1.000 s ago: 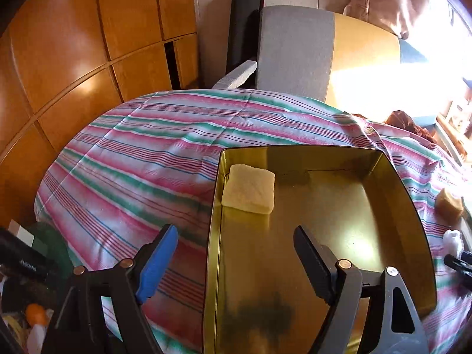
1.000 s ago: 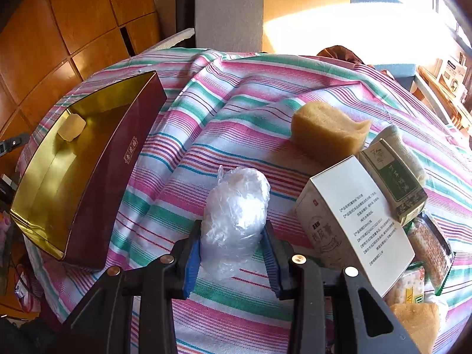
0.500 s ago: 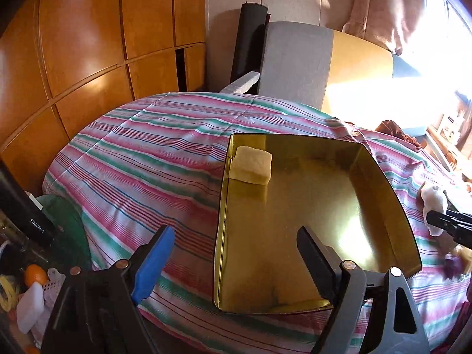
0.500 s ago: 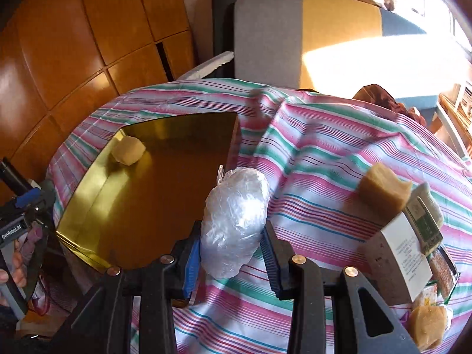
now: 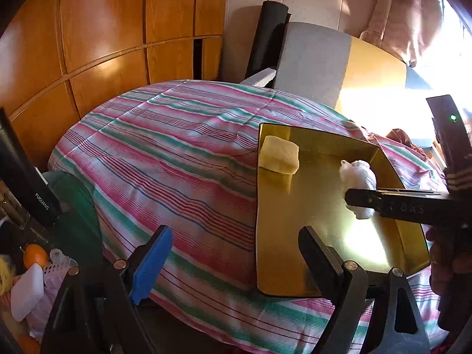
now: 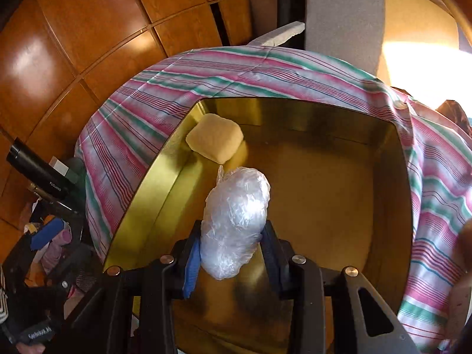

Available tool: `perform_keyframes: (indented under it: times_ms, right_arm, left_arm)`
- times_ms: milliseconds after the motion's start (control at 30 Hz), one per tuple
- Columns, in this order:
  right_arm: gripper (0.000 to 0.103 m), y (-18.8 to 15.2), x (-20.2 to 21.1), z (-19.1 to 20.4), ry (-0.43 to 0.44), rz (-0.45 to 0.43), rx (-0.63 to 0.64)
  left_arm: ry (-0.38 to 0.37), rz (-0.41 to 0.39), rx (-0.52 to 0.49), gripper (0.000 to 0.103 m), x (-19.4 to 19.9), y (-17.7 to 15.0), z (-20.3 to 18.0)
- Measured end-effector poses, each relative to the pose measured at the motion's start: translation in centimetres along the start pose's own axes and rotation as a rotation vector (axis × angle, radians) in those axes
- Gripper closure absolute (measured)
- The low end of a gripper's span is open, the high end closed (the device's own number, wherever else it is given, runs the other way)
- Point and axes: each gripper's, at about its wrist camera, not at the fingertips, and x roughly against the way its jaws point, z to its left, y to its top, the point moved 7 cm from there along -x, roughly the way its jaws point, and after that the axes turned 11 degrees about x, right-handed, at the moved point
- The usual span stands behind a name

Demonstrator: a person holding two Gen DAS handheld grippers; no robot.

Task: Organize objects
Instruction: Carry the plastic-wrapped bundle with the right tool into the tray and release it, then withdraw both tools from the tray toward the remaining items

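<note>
A gold-lined box (image 5: 392,233) (image 6: 153,194) lies open on the striped tablecloth. A pale yellow sponge block (image 5: 280,158) (image 6: 215,140) sits in its far left corner. My right gripper (image 6: 231,246) is shut on a clear plastic-wrapped bundle (image 6: 234,221) and holds it above the box's inside, near the sponge. The bundle also shows in the left wrist view (image 5: 358,181), with the right gripper (image 5: 361,199) reaching in from the right. My left gripper (image 5: 233,253) is open and empty, near the box's front left edge.
The striped tablecloth (image 5: 165,159) covers a round table. A grey and yellow chair (image 5: 312,62) stands behind it, before wooden cabinets (image 5: 103,35). A black bottle (image 5: 23,171) and a bin of clutter (image 5: 32,262) sit at the lower left, beyond the table's edge.
My right gripper has carried the plastic bundle leftwards from the tablecloth to over the box. My left gripper has drawn back and left from over the box.
</note>
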Motion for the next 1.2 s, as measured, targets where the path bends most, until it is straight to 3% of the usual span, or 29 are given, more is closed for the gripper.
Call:
perform_keyframes:
  times_ms: [267,567,700,833,1200]
  right_arm:
    - [0.060,3.5,-5.2,2.5,0.065,0.081,-0.032]
    - [0.046,4.5,-4.5,2.4,0.108,0.020,-0.106]
    - [0.045,3.8,-2.3,1.6,0.073,-0.028,-0.107]
    - [0.031,2.1,0.3,0.3,0.014,-0.078,-0.112]
    - [0.022,-4.3,7.4,-3.6,-0.179,-0.160,-0.114]
  left_arm:
    - [0.025,0.025,0.052,0.015,-0.9,-0.2,2.9]
    - [0.050,0.049,0.087,0.015,-1.6,-1.0,4.7]
    - [0.043,0.042,0.087,0.015,-1.4,-0.9,4.5]
    - [0.030,0.031,0.073,0.015,-0.9,-0.8,3.8]
    - [-0.005,0.030,-0.004,0.015,0.0,-1.3,0.0]
